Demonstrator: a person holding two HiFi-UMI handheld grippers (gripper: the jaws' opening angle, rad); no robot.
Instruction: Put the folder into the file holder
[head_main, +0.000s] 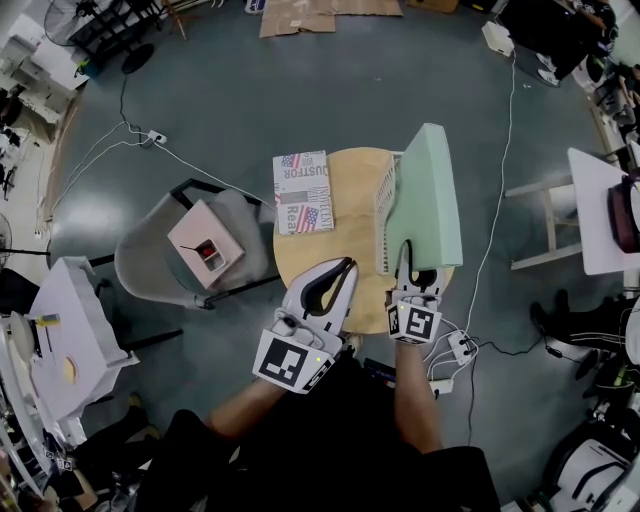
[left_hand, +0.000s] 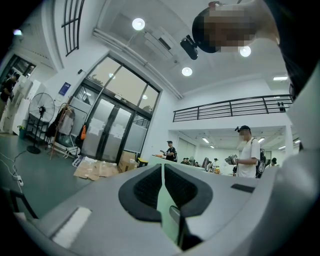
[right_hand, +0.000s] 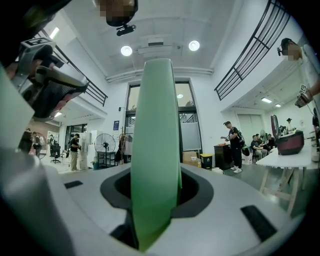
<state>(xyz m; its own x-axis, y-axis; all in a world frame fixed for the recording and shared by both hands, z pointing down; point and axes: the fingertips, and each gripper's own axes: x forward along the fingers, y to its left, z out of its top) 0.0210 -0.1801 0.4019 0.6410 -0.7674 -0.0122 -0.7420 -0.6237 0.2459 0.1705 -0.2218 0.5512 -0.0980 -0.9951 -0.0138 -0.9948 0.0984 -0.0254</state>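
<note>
Two grippers: right gripper (head_main: 408, 258) pinches green folder (head_main: 427, 190) by its 6 o'clock edge, upright at white file holder (head_main: 384, 215), 3 o'clock side of round table (head_main: 350, 210). Left gripper (head_main: 346, 266) jaws pressed together, empty.

Bright, even indoor light; ceiling lights (right_hand: 126, 50) glare; fisheye warp, dark corners.

Head view looks steeply down onto the round table (head_main: 350, 212); gripper views face ceilingward, close — the right shares the green folder (head_main: 428, 195).
</note>
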